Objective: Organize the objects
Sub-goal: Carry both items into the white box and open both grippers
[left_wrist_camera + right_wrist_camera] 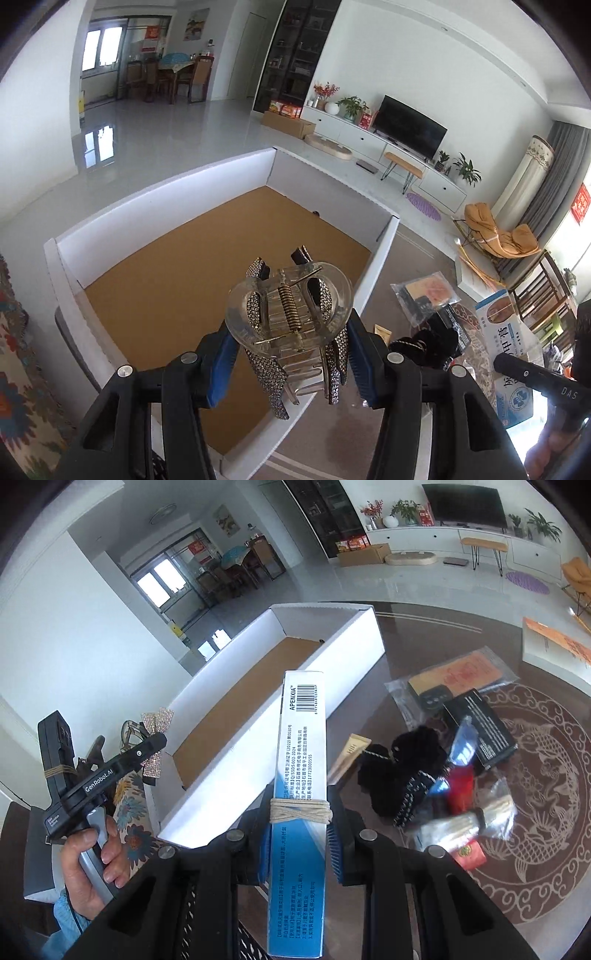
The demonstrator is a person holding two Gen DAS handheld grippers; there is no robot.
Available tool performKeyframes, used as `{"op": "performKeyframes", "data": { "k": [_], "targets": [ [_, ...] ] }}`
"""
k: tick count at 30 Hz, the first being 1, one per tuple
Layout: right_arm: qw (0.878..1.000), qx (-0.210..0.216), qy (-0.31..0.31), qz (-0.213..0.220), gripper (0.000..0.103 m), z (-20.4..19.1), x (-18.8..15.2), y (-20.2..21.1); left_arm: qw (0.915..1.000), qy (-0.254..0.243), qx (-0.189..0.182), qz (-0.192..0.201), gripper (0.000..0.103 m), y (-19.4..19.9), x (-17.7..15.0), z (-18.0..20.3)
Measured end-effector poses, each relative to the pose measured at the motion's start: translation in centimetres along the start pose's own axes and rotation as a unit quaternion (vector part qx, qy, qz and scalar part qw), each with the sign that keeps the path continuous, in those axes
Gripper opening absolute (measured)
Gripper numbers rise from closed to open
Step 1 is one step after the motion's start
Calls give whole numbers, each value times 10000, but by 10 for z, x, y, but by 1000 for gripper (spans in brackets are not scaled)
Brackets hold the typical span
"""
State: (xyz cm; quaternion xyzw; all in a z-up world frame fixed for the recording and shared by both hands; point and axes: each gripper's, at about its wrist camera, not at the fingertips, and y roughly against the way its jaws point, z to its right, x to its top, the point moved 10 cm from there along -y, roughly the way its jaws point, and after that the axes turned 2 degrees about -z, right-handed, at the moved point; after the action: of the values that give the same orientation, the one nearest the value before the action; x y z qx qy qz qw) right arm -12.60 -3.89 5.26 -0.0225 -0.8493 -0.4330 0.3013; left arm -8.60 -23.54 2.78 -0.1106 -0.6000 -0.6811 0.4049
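Note:
My left gripper [291, 354] is shut on a clear hair claw clip with rhinestone strips [291, 314] and holds it above the near right part of an open white box with a brown floor [207, 273]. My right gripper [298, 843] is shut on a long blue-and-white carton [301, 775] bound with string, held upright beside the same box [236, 716]. The left gripper with the clip also shows at the left of the right wrist view [147, 738].
On the glass table right of the box lie a black fluffy item [402, 771], a plastic bag with a card [454, 683], a black box [480, 727], a red packet [469, 853] and an orange-covered book [554, 646]. A floral cushion [18, 369] is at left.

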Motion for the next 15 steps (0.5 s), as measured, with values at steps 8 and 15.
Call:
{"op": "performKeyframes", "data": {
  "k": [8, 15],
  "targets": [
    [9991, 418, -10, 46, 26, -79, 77, -97, 9963, 325, 592, -536, 54, -47, 6, -69],
    [9989, -54, 173, -421, 31, -89, 66, -181, 9908, 318, 793, -1051, 56, -78, -25, -79]
  ]
}}
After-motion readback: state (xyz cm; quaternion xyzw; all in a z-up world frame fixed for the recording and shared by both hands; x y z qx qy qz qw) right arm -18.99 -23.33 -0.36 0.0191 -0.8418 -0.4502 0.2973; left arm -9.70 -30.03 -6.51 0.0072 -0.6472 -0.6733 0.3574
